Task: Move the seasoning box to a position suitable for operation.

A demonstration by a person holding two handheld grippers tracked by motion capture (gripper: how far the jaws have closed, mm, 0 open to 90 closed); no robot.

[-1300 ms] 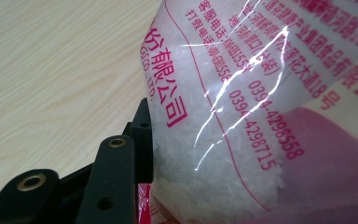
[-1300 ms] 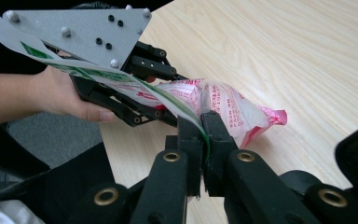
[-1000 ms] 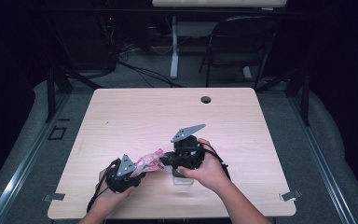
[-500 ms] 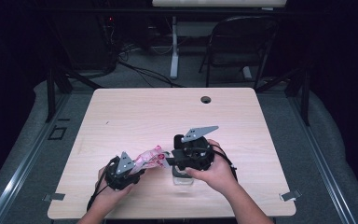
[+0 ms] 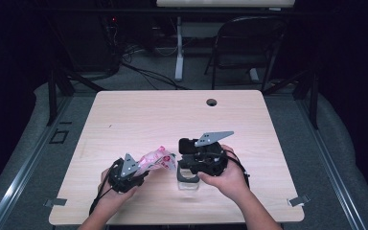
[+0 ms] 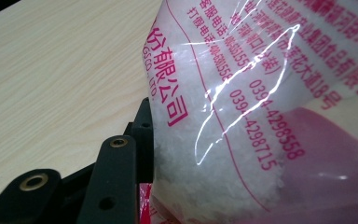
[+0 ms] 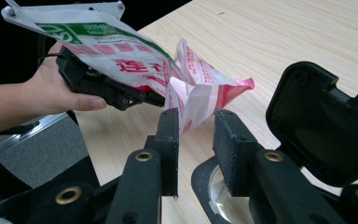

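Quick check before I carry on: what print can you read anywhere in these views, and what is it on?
All of it is on the bag, in pink:
"0391-4298558"
"0391-4298715"
"CO., LTD." in part, cut off by a fold
Pink Chinese characters beside these: too skewed to quote.
Large red characters and a green logo on the bag's other face: creased, not readable.
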